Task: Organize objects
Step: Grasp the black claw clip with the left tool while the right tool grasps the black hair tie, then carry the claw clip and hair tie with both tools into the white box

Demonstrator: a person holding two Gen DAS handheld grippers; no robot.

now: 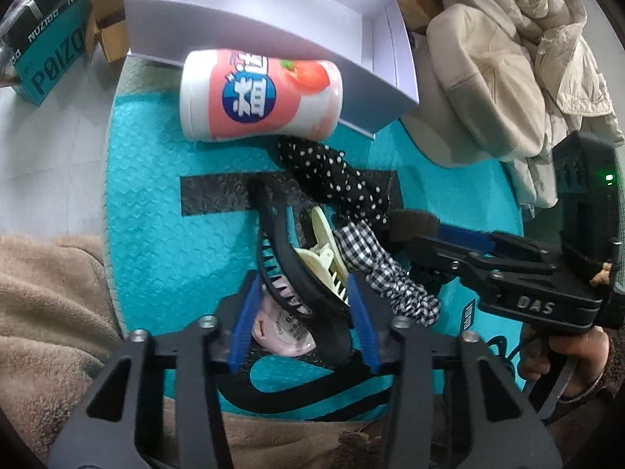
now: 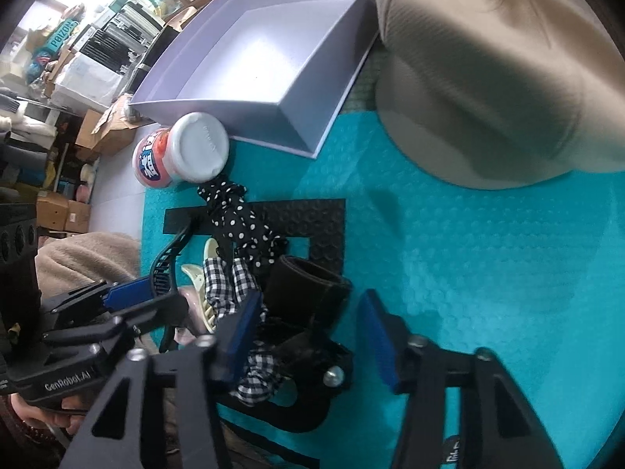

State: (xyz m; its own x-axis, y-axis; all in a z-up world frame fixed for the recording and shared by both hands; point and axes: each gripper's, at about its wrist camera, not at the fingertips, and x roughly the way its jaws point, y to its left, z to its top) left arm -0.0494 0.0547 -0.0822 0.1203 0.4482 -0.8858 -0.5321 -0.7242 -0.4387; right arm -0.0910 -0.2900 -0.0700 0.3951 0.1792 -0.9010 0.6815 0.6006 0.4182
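Observation:
A pile of hair things lies on a teal bubble mailer (image 1: 156, 203). My left gripper (image 1: 304, 297) is down over it. One blue pad touches the black toothed hair comb (image 1: 281, 250) and the other touches the cream claw clip (image 1: 320, 252), so it is shut on the pair. A pink round tin (image 1: 281, 336) lies under them. My right gripper (image 2: 308, 320) straddles a dark brown band (image 2: 308, 285), and teal shows beside its right pad. A gingham scrunchie (image 2: 226, 277) and a polka-dot scrunchie (image 2: 238, 219) lie alongside. A peach-labelled bottle (image 1: 261, 93) lies against an open lavender box (image 1: 234, 27).
A beige coat (image 2: 488, 70) is heaped to the right of the box. Tan fleece (image 1: 47, 312) covers the near left. A teal Poizon carton (image 1: 47, 51) and brown cartons sit at the far left on the pale floor. Bare mailer lies to the right (image 2: 488, 265).

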